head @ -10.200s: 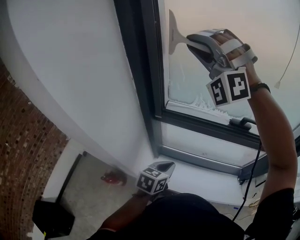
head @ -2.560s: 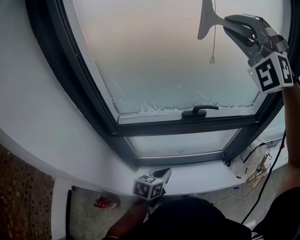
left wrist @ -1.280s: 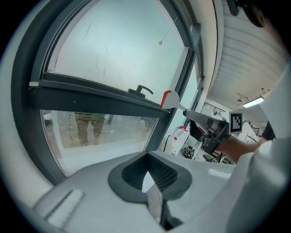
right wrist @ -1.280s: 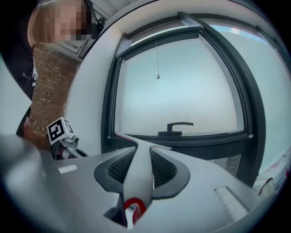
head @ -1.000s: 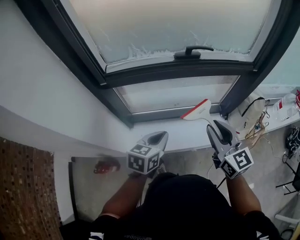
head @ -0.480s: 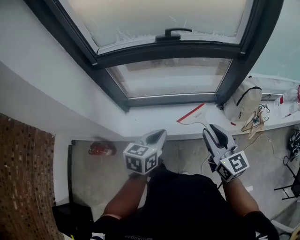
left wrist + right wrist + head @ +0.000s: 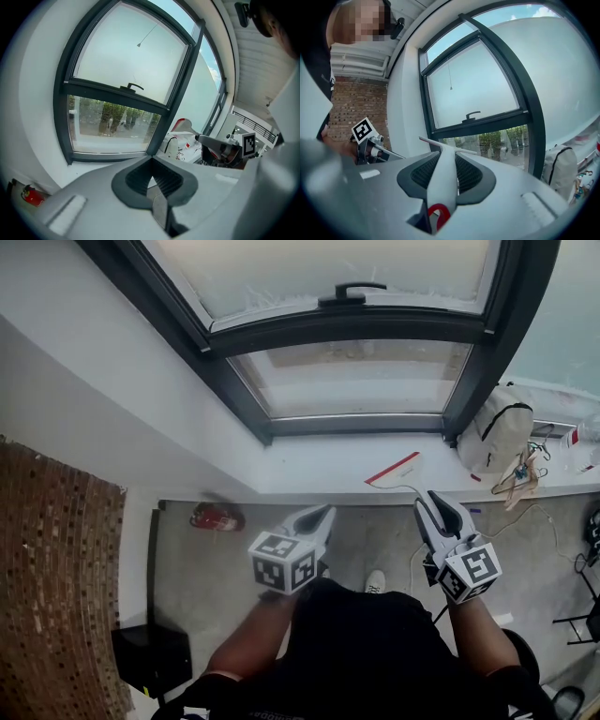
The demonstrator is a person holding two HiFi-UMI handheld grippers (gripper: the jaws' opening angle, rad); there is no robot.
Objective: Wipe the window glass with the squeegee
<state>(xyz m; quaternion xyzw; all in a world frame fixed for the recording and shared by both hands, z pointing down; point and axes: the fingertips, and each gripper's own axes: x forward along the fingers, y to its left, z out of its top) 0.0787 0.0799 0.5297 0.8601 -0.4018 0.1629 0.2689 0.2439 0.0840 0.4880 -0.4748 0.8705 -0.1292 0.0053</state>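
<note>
Over the white window sill [image 7: 319, 470], head view: the white, red-edged plastic squeegee [image 7: 394, 471] sticks out from the right gripper [image 7: 439, 507]. Left gripper view: the left gripper [image 7: 152, 180] has its jaws pressed together, empty. Right gripper view: the jaws clamp the squeegee's handle.

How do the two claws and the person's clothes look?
The left claw and the right claw are light grey tapered shells with dark ribbed pads. Each carries a white cube with black square markers. The person wears a black top.
</note>
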